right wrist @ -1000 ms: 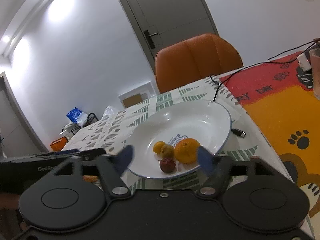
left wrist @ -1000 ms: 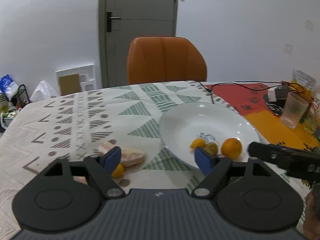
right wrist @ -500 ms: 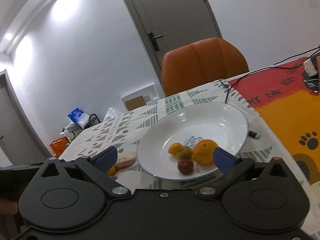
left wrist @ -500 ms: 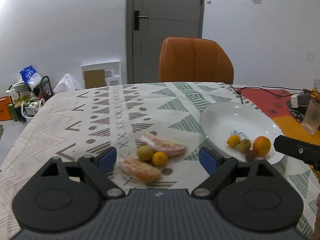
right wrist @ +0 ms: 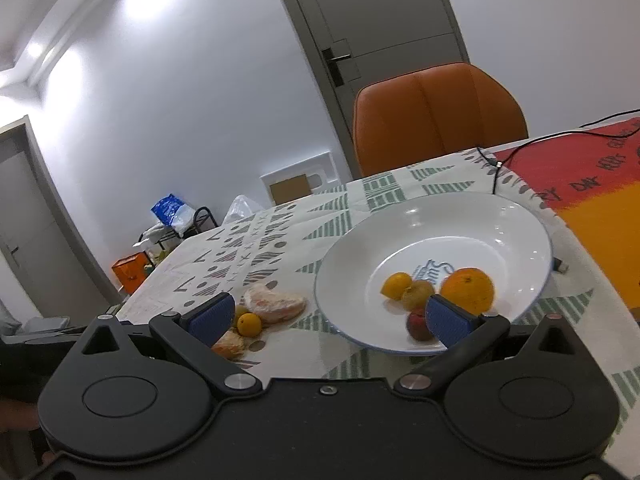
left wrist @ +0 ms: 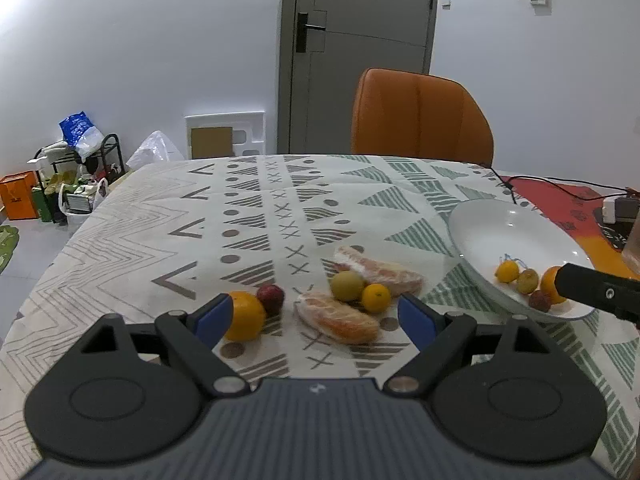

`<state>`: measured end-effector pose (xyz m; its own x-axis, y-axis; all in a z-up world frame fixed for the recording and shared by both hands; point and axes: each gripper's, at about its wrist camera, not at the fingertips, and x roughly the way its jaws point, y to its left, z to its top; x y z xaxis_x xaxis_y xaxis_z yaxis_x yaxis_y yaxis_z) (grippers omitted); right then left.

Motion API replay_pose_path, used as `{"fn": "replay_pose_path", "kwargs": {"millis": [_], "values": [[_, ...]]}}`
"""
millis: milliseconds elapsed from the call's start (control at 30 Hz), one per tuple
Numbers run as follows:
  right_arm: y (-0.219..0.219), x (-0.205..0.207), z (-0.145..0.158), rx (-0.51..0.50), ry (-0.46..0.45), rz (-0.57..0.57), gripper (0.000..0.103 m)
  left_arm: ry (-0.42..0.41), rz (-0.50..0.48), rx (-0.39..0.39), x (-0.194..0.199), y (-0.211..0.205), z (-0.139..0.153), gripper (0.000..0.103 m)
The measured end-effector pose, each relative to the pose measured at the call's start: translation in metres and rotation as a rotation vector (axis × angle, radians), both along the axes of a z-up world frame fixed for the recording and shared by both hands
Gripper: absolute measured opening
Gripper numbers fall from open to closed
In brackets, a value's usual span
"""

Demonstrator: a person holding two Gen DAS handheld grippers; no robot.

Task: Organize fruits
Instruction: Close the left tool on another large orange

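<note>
A white plate (left wrist: 500,224) (right wrist: 500,216) holds an orange (right wrist: 468,290), a small yellow citrus (right wrist: 396,285), a greenish fruit (right wrist: 417,293) and a dark red fruit (right wrist: 418,324). On the cloth lie two wrapped peeled citrus segments (left wrist: 336,318) (left wrist: 384,270), a green fruit (left wrist: 347,286), a small orange citrus (left wrist: 376,297), a larger orange (left wrist: 245,316) and a red fruit (left wrist: 271,298). My left gripper (left wrist: 316,318) is open and empty, just short of the loose fruit. My right gripper (right wrist: 328,316) is open and empty at the plate's near rim.
An orange chair (left wrist: 420,120) stands at the table's far side. A black cable (left wrist: 532,184) and a charger (left wrist: 618,210) lie on the red-orange mat (right wrist: 592,184) at right. A cup's edge (left wrist: 634,244) shows right of the plate. Clutter (left wrist: 72,184) sits on the floor at left.
The left gripper has swung left from the plate toward the loose fruit, bringing the orange and red fruit into view. The right gripper has drifted left, jaws opened wide.
</note>
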<state>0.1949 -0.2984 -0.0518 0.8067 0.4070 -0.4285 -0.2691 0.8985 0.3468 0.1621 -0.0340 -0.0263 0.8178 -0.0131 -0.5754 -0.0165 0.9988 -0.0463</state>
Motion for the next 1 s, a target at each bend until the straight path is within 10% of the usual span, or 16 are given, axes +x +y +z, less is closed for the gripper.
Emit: {"fn": "replay_pose_path", "kwargs": {"millis": [700,1000], "values": [[0.064,0.007,0.005,-0.093,0.002,0.145,0.102,0.001,0.078,-0.077,0.014,0.054,-0.026,0.080],[0.090,0.016,0.003,-0.127,0.024,0.181,0.092,0.045,0.061,-0.176,0.026,0.069,-0.042,0.037]]}}
